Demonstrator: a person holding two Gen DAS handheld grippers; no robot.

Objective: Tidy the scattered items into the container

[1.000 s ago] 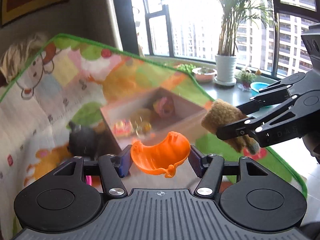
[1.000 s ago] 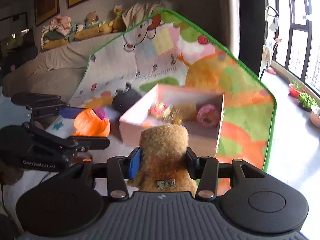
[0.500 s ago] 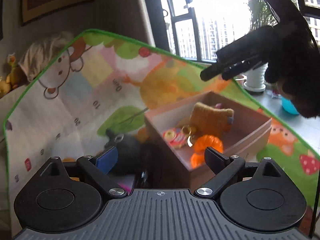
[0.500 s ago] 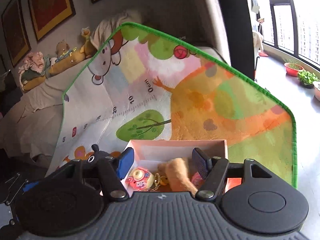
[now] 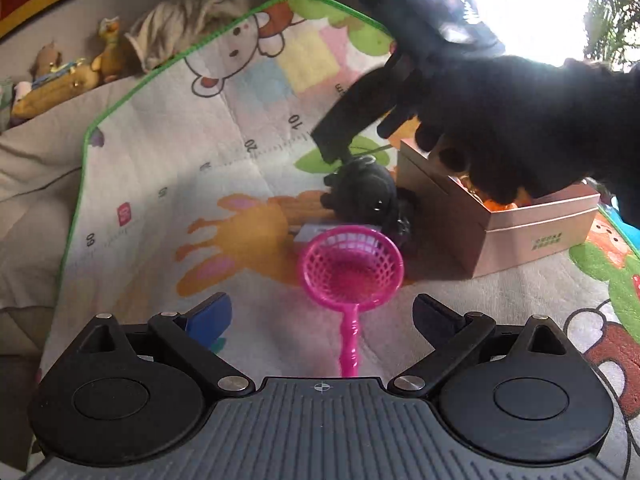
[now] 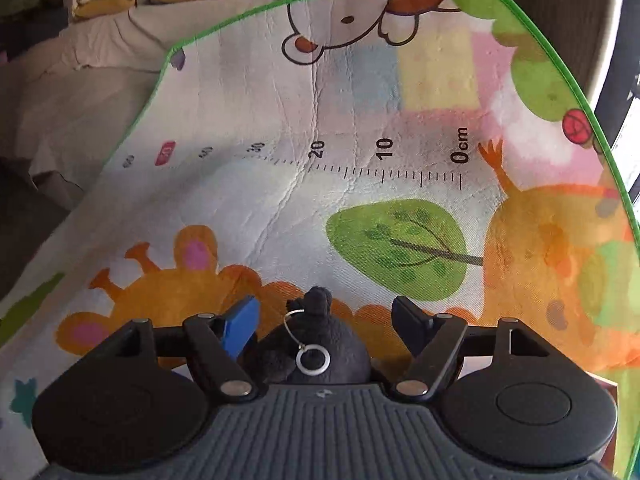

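Note:
A pink toy net (image 5: 350, 264) lies on the play mat, its handle pointing back between the fingers of my left gripper (image 5: 320, 316). Those jaws are opening wide and hold nothing. Just beyond the net sits a black plush toy (image 5: 364, 192) beside the pink cardboard box (image 5: 520, 220), which has orange items inside. A black-gloved hand (image 5: 512, 120) holds my right gripper (image 5: 356, 146) right above that plush. In the right wrist view the black plush (image 6: 316, 344), with a metal ring (image 6: 313, 360), sits between the fingers of my right gripper (image 6: 326, 320). Its jaws are opening and the pads (image 6: 240, 324) stand apart from it.
The colourful play mat (image 6: 360, 160) with a green border covers a beige sofa (image 5: 36, 168). Stuffed toys (image 5: 60, 76) line the sofa back. A small white item (image 5: 316, 236) lies under the net's rim. A bright window (image 5: 520, 0) is at the far right.
Both grippers let go over the box: the orange toy and the brown plush now lie inside. Both then swung left and lower, the left towards the pink net, the right over the black plush.

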